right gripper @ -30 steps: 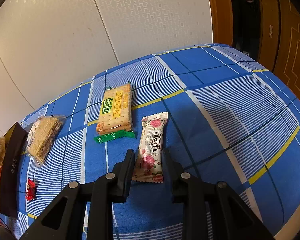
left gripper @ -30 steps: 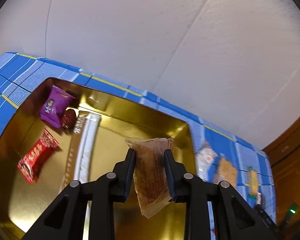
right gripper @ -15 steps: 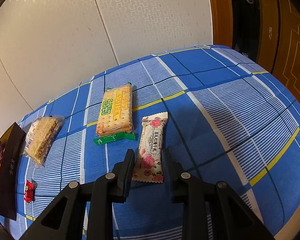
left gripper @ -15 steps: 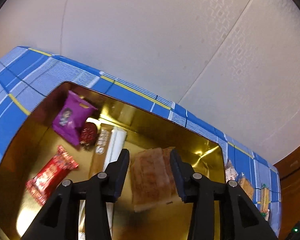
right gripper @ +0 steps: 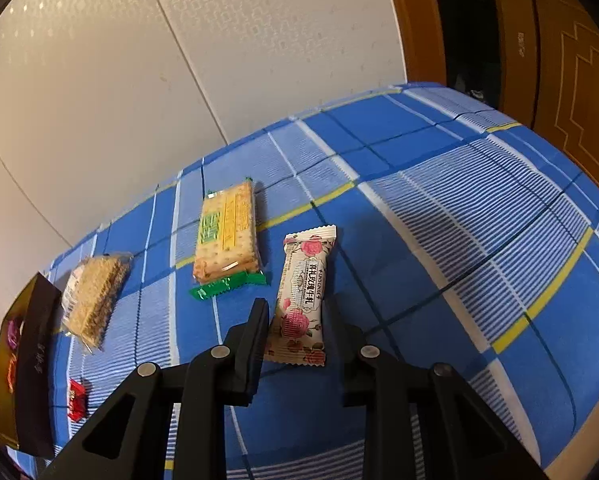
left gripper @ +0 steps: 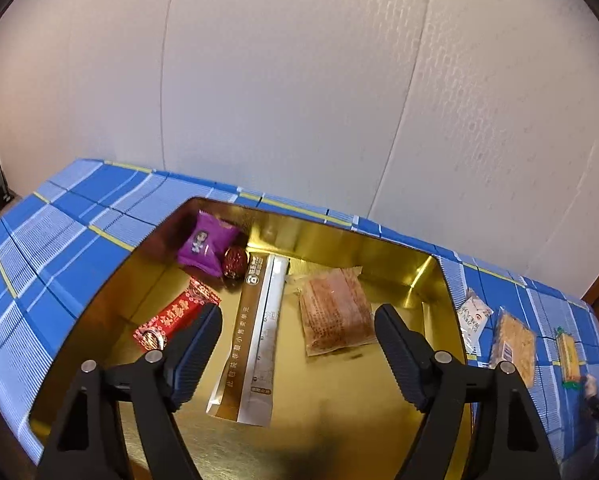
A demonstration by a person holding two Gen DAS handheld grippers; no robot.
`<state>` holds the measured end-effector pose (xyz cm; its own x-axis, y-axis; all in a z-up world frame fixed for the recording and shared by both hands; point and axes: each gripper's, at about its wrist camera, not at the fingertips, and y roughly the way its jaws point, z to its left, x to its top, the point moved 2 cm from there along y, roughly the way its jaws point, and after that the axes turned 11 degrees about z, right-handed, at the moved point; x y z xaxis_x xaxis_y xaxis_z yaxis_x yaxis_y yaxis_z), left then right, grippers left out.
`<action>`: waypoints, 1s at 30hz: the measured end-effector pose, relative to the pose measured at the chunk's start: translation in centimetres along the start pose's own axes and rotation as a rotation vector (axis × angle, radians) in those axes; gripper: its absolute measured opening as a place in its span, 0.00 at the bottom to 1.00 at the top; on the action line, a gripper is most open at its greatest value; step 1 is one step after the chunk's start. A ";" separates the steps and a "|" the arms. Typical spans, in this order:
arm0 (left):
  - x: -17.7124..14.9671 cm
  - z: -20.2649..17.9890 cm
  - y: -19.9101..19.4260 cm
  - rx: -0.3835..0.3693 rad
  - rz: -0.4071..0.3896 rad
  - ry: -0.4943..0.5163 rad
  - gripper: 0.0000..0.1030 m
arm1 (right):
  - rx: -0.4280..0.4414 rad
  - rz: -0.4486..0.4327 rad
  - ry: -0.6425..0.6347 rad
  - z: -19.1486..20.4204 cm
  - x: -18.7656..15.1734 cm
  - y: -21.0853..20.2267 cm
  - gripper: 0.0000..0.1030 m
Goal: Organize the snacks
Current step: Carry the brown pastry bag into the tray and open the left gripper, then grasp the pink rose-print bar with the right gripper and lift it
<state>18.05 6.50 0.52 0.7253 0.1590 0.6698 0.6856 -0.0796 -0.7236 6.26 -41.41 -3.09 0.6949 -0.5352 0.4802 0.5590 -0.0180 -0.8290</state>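
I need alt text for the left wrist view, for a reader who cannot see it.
The left hand-held gripper, jaws opening and empty, hangs over a gold tray on a blue checked cloth. In the tray lie a brown packet, a long sachet, a red candy, a purple packet and a small red sweet.

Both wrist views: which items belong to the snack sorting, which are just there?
Job:
gold box
brown packet
rose bar
cracker pack
oat bar
red candy
left gripper, opening
right gripper

Not job:
tablecloth
wall
door
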 end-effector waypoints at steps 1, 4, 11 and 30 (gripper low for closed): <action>0.0 0.0 -0.1 -0.003 -0.004 0.003 0.84 | -0.003 -0.013 0.000 0.1 0.0 -0.4 0.26; -0.3 -0.5 -0.3 0.008 -0.005 0.027 0.85 | -0.001 -0.055 0.002 0.3 0.0 -1.6 0.26; -0.9 -1.7 -0.2 0.040 -0.004 0.112 0.90 | 0.040 -0.101 -0.009 1.9 0.4 -2.7 0.26; -0.1 1.1 0.0 0.032 0.037 0.013 0.94 | 0.349 -0.023 -0.398 21.7 -4.0 -2.0 0.26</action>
<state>17.96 7.56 0.26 0.7513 0.1434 0.6441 0.6558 -0.0540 -0.7530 12.14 -20.90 2.88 0.7609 -0.1748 0.6248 0.6461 0.2927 -0.7049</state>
